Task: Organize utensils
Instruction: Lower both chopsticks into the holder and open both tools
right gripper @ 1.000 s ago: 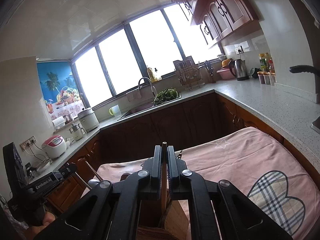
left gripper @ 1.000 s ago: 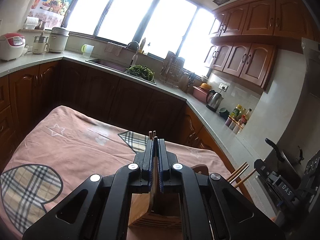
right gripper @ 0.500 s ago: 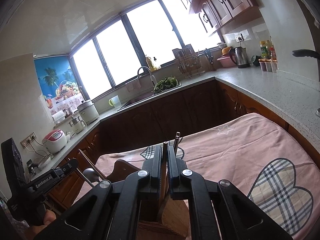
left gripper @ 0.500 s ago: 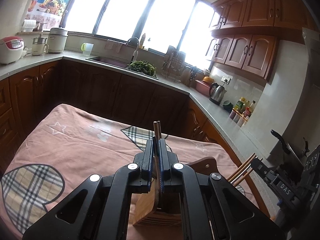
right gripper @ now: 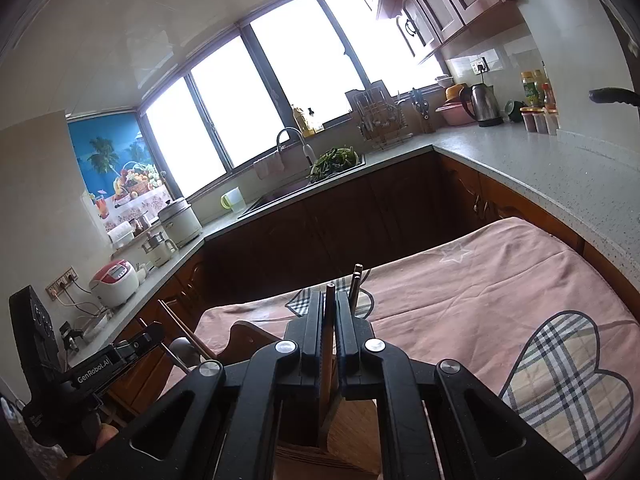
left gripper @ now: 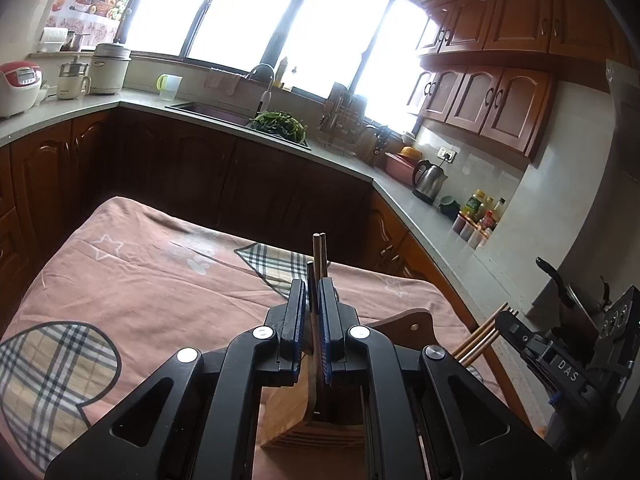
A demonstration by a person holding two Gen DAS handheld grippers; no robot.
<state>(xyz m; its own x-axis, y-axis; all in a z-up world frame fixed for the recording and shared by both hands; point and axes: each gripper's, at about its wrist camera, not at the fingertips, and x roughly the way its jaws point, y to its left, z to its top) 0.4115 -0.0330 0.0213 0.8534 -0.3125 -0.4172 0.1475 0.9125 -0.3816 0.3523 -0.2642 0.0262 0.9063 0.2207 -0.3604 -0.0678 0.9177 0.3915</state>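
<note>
Pink heart-print tablecloth (left gripper: 160, 280) under both tools (left gripper: 314, 300) (right gripper: 329, 312), each clamped tight on slim brown chopsticks (left gripper: 319, 252) (right gripper: 329, 300).

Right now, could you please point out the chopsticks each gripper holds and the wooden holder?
left chopsticks (left gripper: 319, 254), left wrist view, upper shafts.
right chopsticks (right gripper: 329, 312), right wrist view, shaft between jaws.
wooden holder (left gripper: 286, 412), left wrist view, side wall.

Steel kettle (left gripper: 429, 177) and rice cooker (left gripper: 18, 88) on countertop (right gripper: 532, 160)

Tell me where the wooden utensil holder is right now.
The wooden utensil holder stands on the pink tablecloth, low in both wrist views, directly under the left hand-held gripper and right hand-held gripper, each shut on chopsticks.
</note>
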